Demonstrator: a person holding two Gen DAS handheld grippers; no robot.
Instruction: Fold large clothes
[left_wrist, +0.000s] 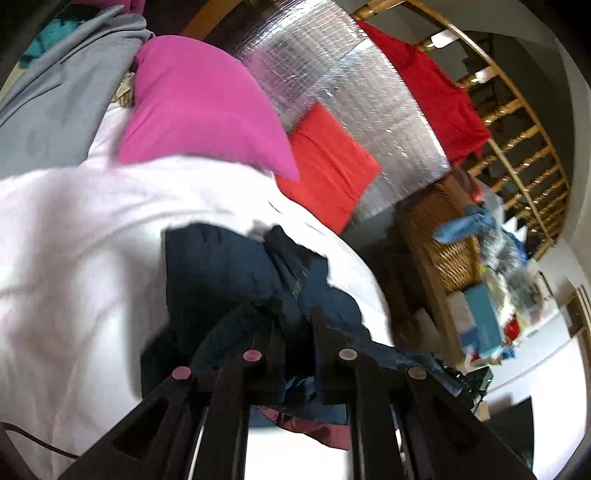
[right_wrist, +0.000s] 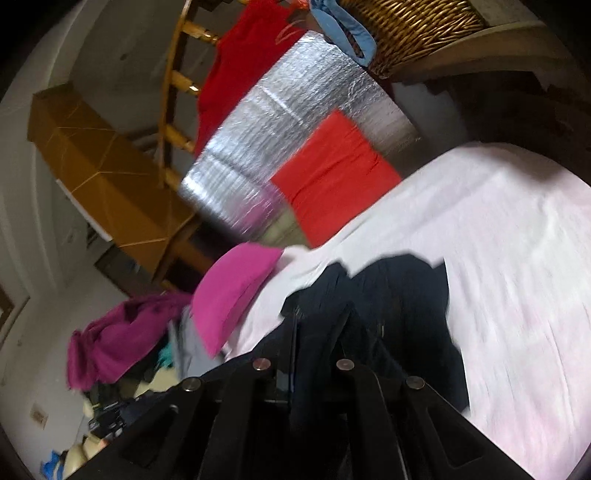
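Left wrist view: your left gripper (left_wrist: 295, 314) pinches the crumpled dark navy garment (left_wrist: 221, 266); your right gripper (right_wrist: 321, 317) clamps it too, over the pale sheet (right_wrist: 517, 240).

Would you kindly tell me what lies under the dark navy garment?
Under the dark navy garment lies the pale pink sheet, showing all around it. Whatever sits beneath its middle is covered. A maroon piece peeks out near its lower edge.

both views pretty motion-blurred, fisheye bending and dark at the edges; white sheet (left_wrist: 74, 240) blown out, foil mat (right_wrist: 266, 140) glaring.
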